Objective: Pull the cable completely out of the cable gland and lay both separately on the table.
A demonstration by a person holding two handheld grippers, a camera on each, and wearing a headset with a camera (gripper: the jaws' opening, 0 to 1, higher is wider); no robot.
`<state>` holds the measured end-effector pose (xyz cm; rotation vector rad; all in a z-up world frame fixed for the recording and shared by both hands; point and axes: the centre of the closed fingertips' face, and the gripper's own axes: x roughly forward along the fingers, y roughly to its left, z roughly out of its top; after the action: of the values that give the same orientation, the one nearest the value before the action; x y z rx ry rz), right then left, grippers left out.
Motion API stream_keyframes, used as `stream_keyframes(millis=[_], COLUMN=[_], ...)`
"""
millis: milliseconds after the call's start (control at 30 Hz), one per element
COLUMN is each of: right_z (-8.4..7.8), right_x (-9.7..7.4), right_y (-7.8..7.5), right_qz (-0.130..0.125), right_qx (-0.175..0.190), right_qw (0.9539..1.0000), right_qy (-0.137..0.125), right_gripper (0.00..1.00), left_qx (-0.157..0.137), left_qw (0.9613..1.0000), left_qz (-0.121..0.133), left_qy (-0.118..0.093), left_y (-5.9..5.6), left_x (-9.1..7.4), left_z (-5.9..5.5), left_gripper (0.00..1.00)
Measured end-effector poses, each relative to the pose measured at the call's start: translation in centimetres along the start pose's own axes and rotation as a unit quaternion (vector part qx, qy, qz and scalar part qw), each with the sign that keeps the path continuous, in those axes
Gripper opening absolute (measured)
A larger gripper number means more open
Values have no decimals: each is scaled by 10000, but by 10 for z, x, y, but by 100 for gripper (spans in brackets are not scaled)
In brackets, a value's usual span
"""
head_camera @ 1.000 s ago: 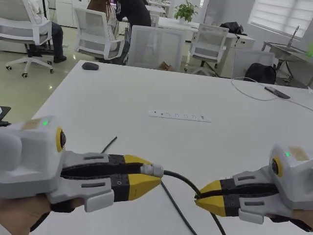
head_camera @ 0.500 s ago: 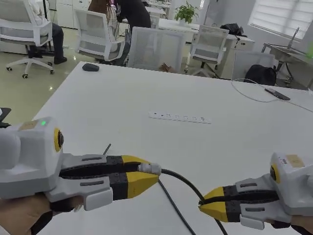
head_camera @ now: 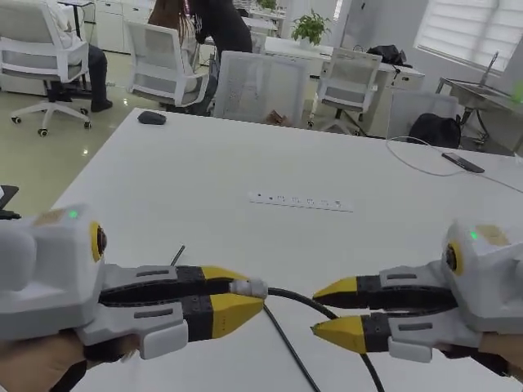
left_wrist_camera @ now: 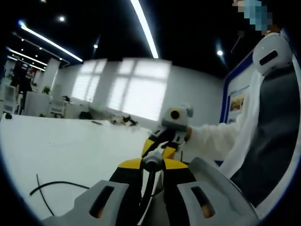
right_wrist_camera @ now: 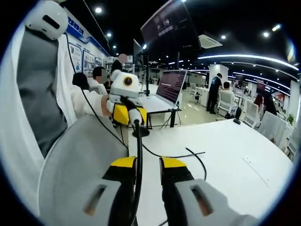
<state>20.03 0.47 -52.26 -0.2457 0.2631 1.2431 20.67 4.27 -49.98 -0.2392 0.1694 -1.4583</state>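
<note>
My left gripper [head_camera: 260,294] is shut on a small grey-white cable gland [head_camera: 248,287], which pokes out of its yellow tips. A black cable [head_camera: 302,299] leaves the gland, curves right and drops toward the table's near edge. My right gripper [head_camera: 317,309] is open, with one jaw above and one below the cable, close to the gland. In the left gripper view the gland [left_wrist_camera: 153,161] sits between the jaws of the left gripper [left_wrist_camera: 153,165], and the cable's loose tail [left_wrist_camera: 47,185] lies on the table. In the right gripper view the cable [right_wrist_camera: 138,155] runs between the spread jaws of the right gripper [right_wrist_camera: 148,165].
On the white table [head_camera: 204,163] lie a white power strip [head_camera: 301,198] at the middle, a dark mouse [head_camera: 151,118] at the far left and a phone [head_camera: 462,162] with a thin white lead at the far right. Office chairs [head_camera: 261,82] and people stand beyond the far edge.
My right gripper was shut on the cable and drew away to the lower right; now it is open and back near the gland. The cable's tail left of the gland has shortened.
</note>
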Motion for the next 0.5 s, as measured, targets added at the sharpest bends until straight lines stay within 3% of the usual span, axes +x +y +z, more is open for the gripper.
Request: stream_keyframes(millis=[200, 400, 500], right_z=[16, 7, 6], right_x=[20, 25, 24], right_y=[17, 15, 14], right_qz=[314, 335, 324], right_qx=[-439, -541, -489], right_qw=[9985, 9977, 9981], right_qy=[92, 228, 199], right_gripper=[19, 6, 5], left_qx=[-23, -24, -9], left_qw=[10000, 10000, 10000], left_qz=[-6, -35, -47], left_qy=[0, 10, 42], left_y=[0, -1, -2], left_x=[0, 0, 0], left_z=[0, -1, -2], left_gripper=[16, 16, 16])
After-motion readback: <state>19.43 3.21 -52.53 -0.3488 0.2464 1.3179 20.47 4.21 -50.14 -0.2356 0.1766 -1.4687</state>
